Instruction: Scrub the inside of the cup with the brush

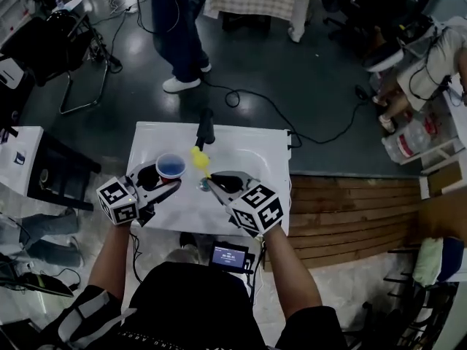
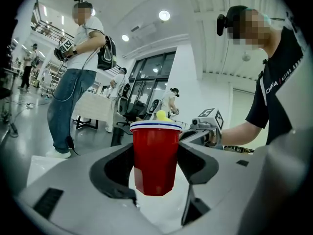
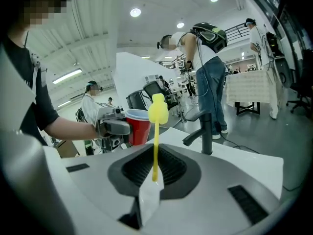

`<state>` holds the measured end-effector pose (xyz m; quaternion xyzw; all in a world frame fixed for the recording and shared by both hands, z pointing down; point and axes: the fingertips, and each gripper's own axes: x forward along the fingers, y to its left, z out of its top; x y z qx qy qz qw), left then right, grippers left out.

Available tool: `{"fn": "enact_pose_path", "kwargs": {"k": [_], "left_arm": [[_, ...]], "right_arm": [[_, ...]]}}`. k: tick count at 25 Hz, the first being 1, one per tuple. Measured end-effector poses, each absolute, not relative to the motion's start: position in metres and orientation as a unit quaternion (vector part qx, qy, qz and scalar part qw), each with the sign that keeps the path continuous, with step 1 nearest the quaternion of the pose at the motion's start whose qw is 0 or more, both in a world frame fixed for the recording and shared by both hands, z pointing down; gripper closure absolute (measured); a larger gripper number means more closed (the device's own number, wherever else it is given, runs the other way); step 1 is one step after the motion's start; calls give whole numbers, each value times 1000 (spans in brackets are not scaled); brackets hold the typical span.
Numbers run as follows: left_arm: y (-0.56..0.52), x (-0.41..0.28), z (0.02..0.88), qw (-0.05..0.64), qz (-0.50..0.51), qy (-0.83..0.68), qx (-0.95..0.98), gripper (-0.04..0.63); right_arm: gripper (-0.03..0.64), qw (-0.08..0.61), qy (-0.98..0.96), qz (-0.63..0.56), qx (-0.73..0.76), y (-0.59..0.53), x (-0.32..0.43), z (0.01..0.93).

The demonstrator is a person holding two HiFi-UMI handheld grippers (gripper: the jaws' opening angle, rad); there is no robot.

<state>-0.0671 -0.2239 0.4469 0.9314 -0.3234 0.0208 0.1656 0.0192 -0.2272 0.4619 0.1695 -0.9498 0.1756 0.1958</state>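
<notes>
The left gripper (image 1: pixel 163 179) has its jaws wide apart and pressed on the sides of the red cup (image 1: pixel 171 165), which it holds upright over the white table (image 1: pixel 244 148). The right gripper (image 3: pixel 155 174) has its jaws closed on the thin handle of the yellow brush (image 3: pixel 157 109). The brush head stands just beside the cup's rim, outside the cup.
</notes>
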Motion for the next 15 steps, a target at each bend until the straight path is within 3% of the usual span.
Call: {"fn": "enact_pose_path", "kwargs": {"k": [15], "left_arm": [[-277, -159, 469, 140, -14, -426, 894, 314]], "right_arm": [[580, 156, -957, 184, 164, -242, -45, 452]]}}
